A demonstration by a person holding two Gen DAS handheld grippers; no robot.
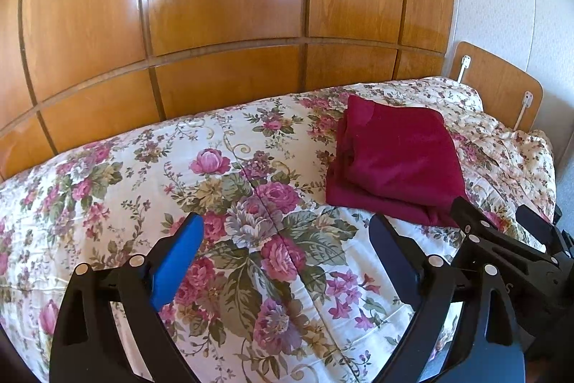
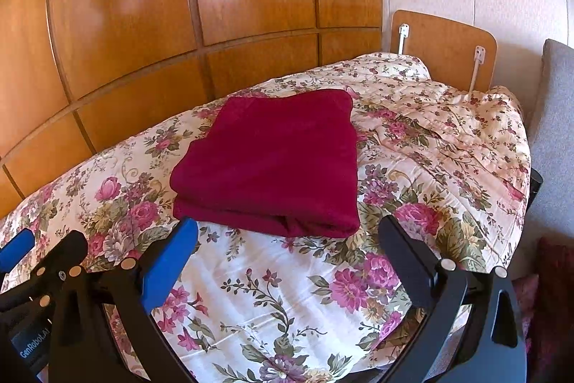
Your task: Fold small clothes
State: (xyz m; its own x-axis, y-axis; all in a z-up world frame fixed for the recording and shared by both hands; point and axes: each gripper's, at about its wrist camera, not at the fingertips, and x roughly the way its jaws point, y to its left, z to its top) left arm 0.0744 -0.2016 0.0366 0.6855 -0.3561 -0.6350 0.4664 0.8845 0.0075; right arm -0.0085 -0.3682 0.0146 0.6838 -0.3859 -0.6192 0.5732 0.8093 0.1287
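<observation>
Both tools, left (image 1: 283, 239) and right (image 2: 287, 243), stood wide and empty. The maroon garment (image 2: 272, 160) seemed folded; nudging its loose front layers could undo it.

Your left wrist camera looks forward and down along its own fingers, close over the floral bedspread (image 1: 251, 189), with the wooden wardrobe (image 1: 222, 6) filling the upper frame. Your right wrist camera sits just beside it, angled the same way. Both views share the folded red garment (image 2: 272, 164), the headboard (image 2: 448, 49) and each other's gripper at the lower edges.
</observation>
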